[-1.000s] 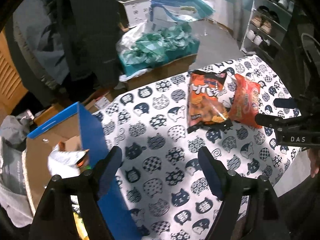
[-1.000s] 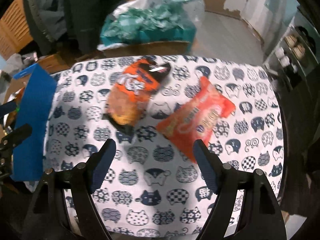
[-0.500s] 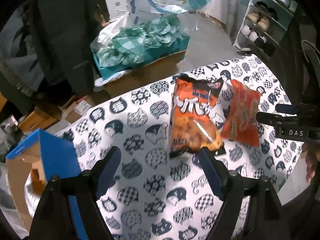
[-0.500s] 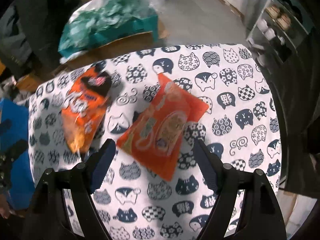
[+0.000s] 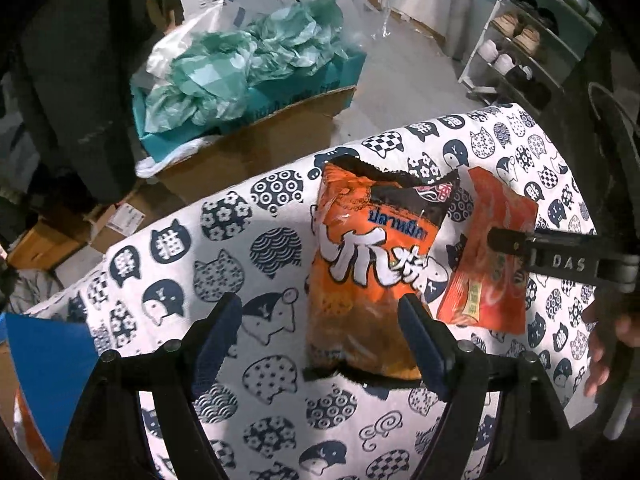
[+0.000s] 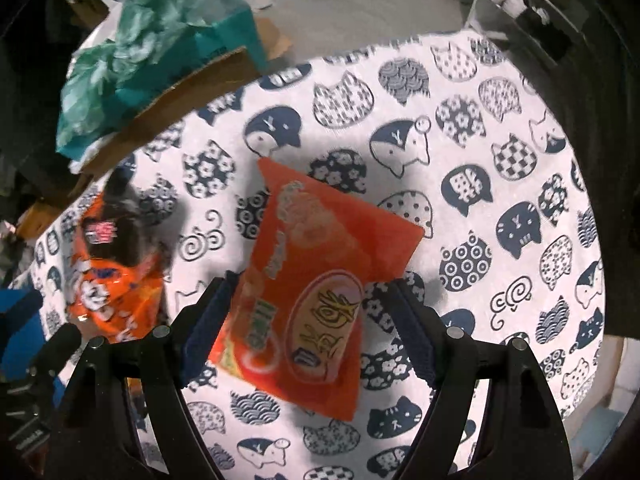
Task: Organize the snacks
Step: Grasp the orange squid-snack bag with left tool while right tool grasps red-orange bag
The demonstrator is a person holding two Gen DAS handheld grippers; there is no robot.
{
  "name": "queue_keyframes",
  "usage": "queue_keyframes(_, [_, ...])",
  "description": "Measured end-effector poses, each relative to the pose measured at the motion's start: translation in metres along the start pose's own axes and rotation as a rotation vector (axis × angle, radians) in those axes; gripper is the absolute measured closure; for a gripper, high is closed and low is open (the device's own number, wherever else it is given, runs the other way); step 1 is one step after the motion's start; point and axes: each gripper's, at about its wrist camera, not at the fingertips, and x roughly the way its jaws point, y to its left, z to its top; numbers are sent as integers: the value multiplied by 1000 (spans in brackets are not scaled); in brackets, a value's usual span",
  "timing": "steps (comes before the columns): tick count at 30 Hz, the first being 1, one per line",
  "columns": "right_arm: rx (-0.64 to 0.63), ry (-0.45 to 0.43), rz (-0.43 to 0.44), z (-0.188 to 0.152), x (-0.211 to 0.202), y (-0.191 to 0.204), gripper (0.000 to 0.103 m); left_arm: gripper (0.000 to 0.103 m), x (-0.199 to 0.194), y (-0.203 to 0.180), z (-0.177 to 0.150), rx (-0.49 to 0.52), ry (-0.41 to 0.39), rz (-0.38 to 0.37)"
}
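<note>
Both hand-held grippers gape wide, empty: the left hand-held gripper (image 5: 320, 330) sits off-centre over the orange snack bag (image 5: 368, 276), the right hand-held gripper (image 6: 306, 326) straddles the red packet (image 6: 316, 292). Closing could crush contents or let the slick film slip toward 6 o'clock.

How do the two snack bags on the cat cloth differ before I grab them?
The orange bag has a black top band and big white lettering; the red packet is plain red with a yellow-lettered oval. The orange bag looks puffy and crinkled, the red packet flatter. Both lie side by side on the tablecloth, ungripped.
</note>
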Motion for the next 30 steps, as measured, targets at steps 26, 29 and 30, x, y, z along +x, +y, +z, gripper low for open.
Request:
queue_keyframes(26, [-271, -17, -82, -26, 4, 11, 56, 15, 28, -21, 22, -101, 18, -122])
queue_keyframes(29, [-275, -23, -90, -33, -4, 6, 56, 16, 36, -29, 26, -80, 29, -111])
queue_keyframes(30, [-270, -24, -87, -36, -6, 4, 56, 16, 42, -31, 27, -75, 39, -108])
